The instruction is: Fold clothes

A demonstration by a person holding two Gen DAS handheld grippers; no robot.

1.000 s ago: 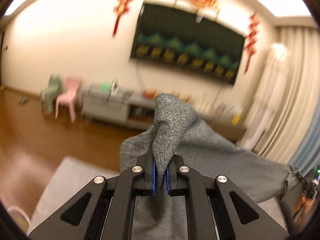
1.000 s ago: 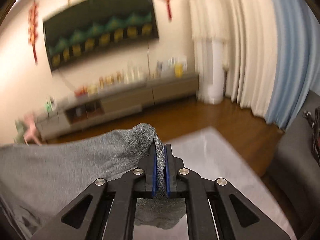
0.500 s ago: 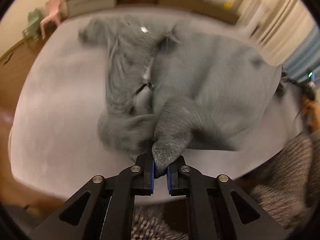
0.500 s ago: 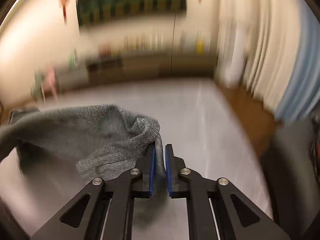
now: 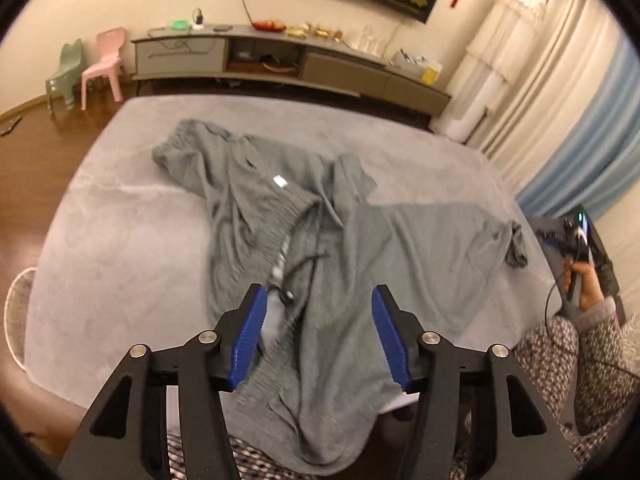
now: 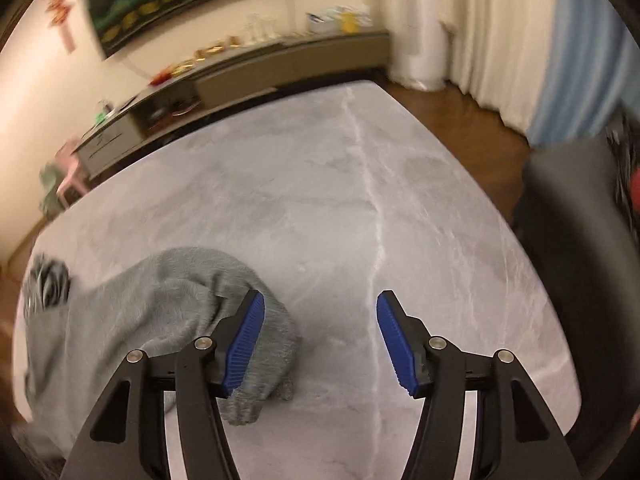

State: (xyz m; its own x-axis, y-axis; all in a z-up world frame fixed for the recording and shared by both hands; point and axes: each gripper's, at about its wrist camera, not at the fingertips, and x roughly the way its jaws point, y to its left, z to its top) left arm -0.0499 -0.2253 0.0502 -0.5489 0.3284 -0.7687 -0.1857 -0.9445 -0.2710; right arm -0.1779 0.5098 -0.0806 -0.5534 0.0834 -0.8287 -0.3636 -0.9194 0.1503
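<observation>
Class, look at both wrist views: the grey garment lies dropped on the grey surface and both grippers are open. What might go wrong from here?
1. The grey garment lies crumpled and overlapping, so a grab may pinch several layers.
2. Its near end hangs over the surface's edge and might slide off.
3. The drawstring may snag the left gripper.

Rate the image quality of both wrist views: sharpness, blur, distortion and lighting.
Left wrist view: mostly sharp, the grey clothes and open left gripper crisp; strong fisheye bending of the grey surface, dark vignette corners, warm indoor light. Right wrist view: motion-smeared, the clothes and the cabinet soft; the open right gripper stays sharp.
</observation>
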